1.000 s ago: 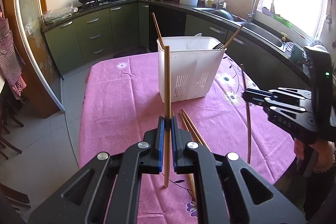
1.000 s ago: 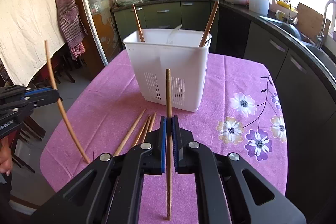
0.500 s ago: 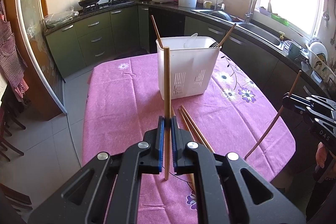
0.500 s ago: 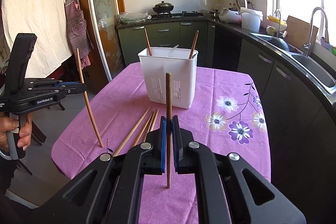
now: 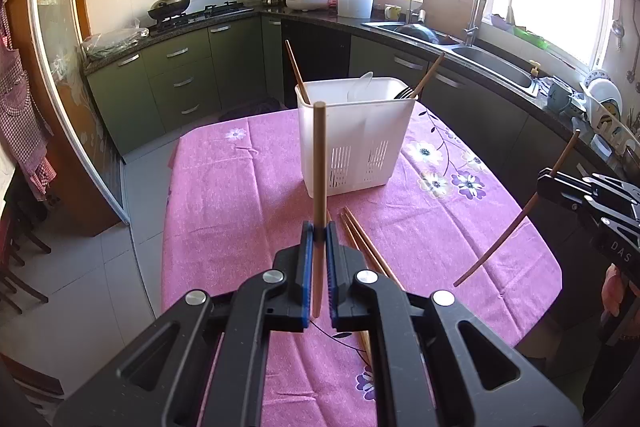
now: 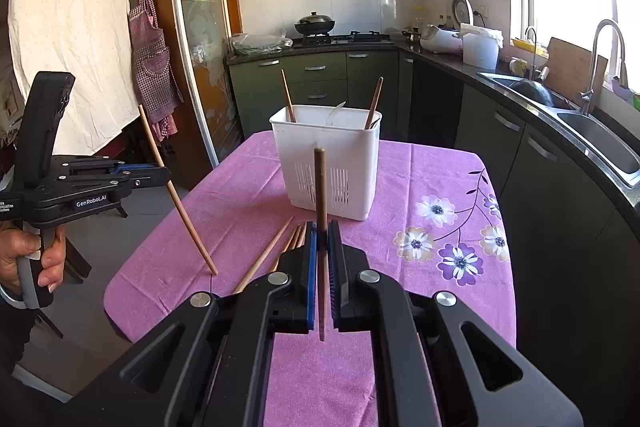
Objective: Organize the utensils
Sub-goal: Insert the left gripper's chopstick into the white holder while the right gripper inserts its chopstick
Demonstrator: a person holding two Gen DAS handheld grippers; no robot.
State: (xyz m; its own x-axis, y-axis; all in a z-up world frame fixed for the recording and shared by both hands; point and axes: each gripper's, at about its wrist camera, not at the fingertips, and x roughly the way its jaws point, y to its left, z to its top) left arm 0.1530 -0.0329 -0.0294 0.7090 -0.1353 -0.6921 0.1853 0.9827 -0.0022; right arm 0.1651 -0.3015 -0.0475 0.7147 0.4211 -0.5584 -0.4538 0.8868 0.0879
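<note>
A white slotted utensil caddy stands on the pink flowered tablecloth, with two chopsticks and pale utensils inside; it also shows in the right wrist view. My left gripper is shut on an upright wooden chopstick, held above the table's near end. My right gripper is shut on another chopstick, also upright. Several loose chopsticks lie on the cloth in front of the caddy, seen too in the right wrist view. Each gripper shows in the other's view, left gripper, right gripper.
Green kitchen cabinets and a dark counter with a sink run behind and to the right of the table. A wok sits on the stove. An apron hangs by the door on the left.
Both grippers have pulled back and risen away from the caddy, each still holding its chopstick. The caddy looks smaller and farther off in both views.
</note>
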